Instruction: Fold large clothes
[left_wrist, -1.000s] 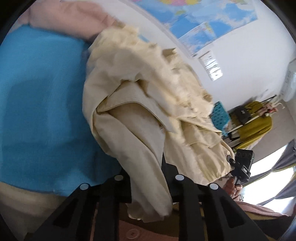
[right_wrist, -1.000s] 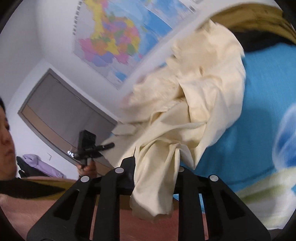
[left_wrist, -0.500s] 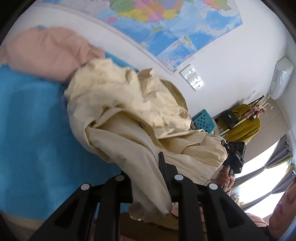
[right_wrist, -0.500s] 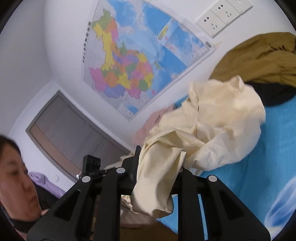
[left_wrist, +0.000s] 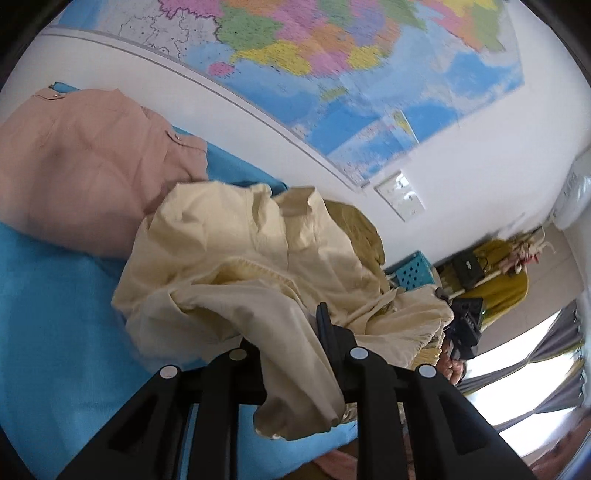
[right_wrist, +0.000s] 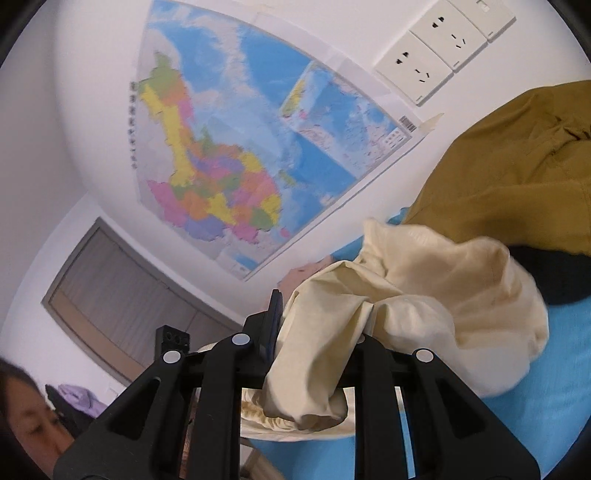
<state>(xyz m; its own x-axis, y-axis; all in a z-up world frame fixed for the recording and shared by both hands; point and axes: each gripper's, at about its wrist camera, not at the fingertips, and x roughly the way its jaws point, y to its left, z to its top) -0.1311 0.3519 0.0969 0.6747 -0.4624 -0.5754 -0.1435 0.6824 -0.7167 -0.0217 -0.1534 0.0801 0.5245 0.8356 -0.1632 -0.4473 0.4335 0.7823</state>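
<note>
Covering the whole work surface is one bright blue sheet (left_wrist: 55, 332), and one big coloured map (right_wrist: 236, 155) fills the white wall behind it. Three loose garments are up there: one pink garment (left_wrist: 81, 177) lying flat at the far left against the wall, one olive-brown garment (right_wrist: 517, 177) heaped at the far right with something dark just under its edge, and between them one cream garment (left_wrist: 236, 266), the piece being worked. That cream piece is bunched and raised at its near edge, its far part trailing down onto the blue sheet just beside the pink one.

Two grippers hold it, one at each end. The left gripper (left_wrist: 295, 354) is clamped on a gathered fold, cloth hanging down between its fingers. The right gripper (right_wrist: 314, 354) is likewise clenched on a fold, a tail of cream cloth drooping below it.

Smaller things: one white panel of wall sockets (right_wrist: 443, 48) with three plates side by side, and one blue perforated basket (left_wrist: 410, 271) near the far corner.
</note>
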